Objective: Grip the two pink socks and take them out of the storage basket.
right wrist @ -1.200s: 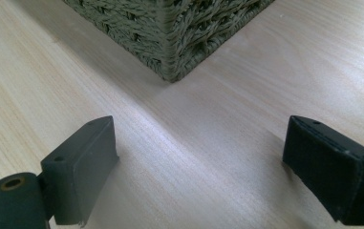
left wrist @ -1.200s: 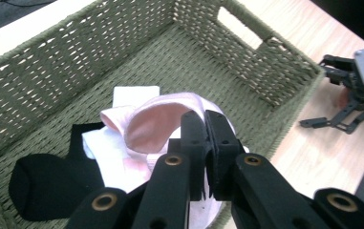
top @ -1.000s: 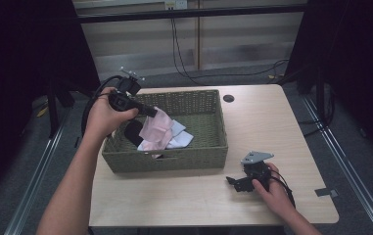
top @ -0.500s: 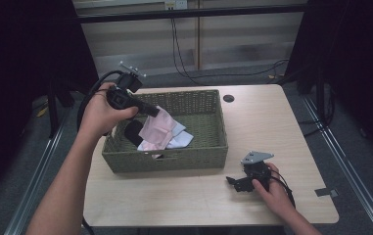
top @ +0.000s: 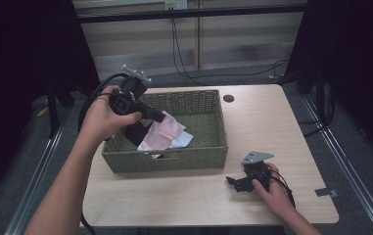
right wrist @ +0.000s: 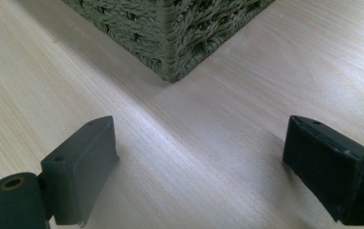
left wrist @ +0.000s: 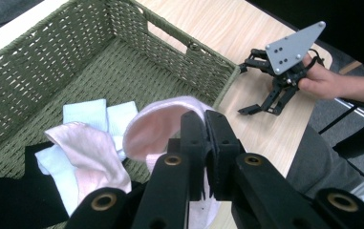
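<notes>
A green wicker basket (top: 208,149) stands on the table's left half. My left gripper (top: 158,117) hangs over its left part, shut on a pink sock (top: 168,133) that dangles from the jaws. In the left gripper view the closed jaws (left wrist: 206,131) pinch the pink sock (left wrist: 153,126) above the basket floor (left wrist: 122,76). Below it lie a light blue sock (left wrist: 86,112), another pink one (left wrist: 96,155) and a black one (left wrist: 7,202). My right gripper (top: 233,184) rests on the table to the right of the basket, open with nothing between its jaws (right wrist: 203,148).
The basket corner (right wrist: 172,52) is just ahead of the right gripper. A round cable hole (top: 228,98) sits at the table's far edge. Bare wood (top: 282,127) stretches right of the basket. The right gripper (left wrist: 242,90) also appears far off in the left gripper view.
My left gripper has risen a little and shifted slightly right, lifting the pink sock with it. The right gripper has stayed in place.
</notes>
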